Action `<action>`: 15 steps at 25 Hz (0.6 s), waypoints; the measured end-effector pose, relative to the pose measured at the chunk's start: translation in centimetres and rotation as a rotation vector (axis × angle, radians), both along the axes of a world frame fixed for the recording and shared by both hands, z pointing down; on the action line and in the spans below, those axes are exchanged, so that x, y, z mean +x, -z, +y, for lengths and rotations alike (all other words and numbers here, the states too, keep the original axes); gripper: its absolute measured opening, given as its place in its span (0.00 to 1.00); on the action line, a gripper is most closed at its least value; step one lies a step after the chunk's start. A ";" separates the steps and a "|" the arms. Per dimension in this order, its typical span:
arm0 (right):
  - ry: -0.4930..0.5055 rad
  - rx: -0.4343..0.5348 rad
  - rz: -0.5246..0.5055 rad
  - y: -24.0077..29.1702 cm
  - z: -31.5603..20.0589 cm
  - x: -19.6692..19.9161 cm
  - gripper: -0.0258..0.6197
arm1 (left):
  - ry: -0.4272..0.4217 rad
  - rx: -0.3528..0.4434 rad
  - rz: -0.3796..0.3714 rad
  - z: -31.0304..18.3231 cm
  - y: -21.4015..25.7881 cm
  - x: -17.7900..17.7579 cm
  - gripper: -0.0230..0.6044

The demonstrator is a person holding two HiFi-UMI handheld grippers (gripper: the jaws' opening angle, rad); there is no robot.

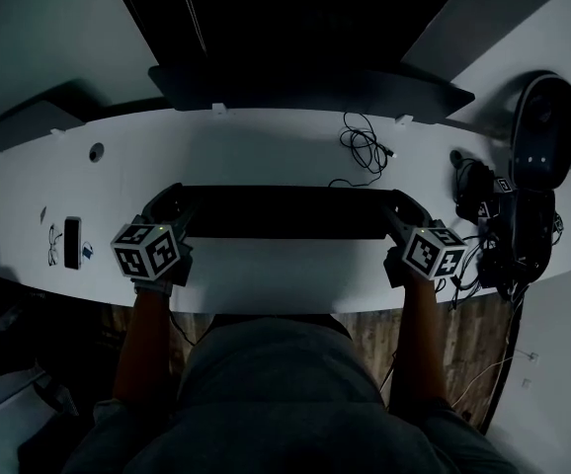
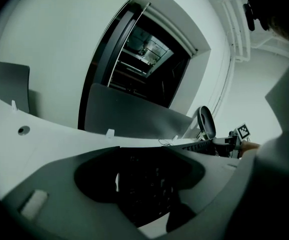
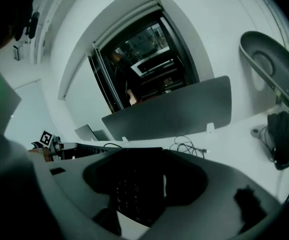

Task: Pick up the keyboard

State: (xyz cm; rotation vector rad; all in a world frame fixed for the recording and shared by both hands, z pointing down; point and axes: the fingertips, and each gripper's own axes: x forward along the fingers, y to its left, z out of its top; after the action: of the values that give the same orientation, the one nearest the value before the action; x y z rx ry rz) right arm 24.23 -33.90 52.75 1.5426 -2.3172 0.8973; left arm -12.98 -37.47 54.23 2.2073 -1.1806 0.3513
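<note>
A long black keyboard (image 1: 285,212) lies crosswise over the white desk (image 1: 266,151), straight ahead of me. My left gripper (image 1: 174,208) is shut on its left end and my right gripper (image 1: 400,210) on its right end. In the left gripper view the keyboard (image 2: 152,181) fills the space between the jaws of the left gripper (image 2: 139,186) and runs away to the right. The right gripper view shows the same from the other end: the keyboard (image 3: 129,191) sits inside the right gripper (image 3: 142,189). Whether the keyboard touches the desk I cannot tell.
A dark divider panel (image 1: 310,89) stands along the desk's back edge. A coiled cable (image 1: 365,144) lies behind the keyboard's right half. A phone (image 1: 72,242) rests at the left. Black gear (image 1: 473,194) and an office chair (image 1: 542,136) crowd the right end.
</note>
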 end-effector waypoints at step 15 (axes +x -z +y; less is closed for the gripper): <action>-0.005 0.245 0.004 11.3 -2.1 1.5 0.40 | -0.001 0.242 0.023 -2.7 11.8 1.3 0.42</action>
State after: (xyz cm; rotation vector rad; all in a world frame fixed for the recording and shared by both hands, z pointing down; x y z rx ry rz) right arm 25.73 -35.99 41.49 1.6392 -2.4985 0.6282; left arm -11.68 -40.15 42.47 2.4105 -1.2662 0.1914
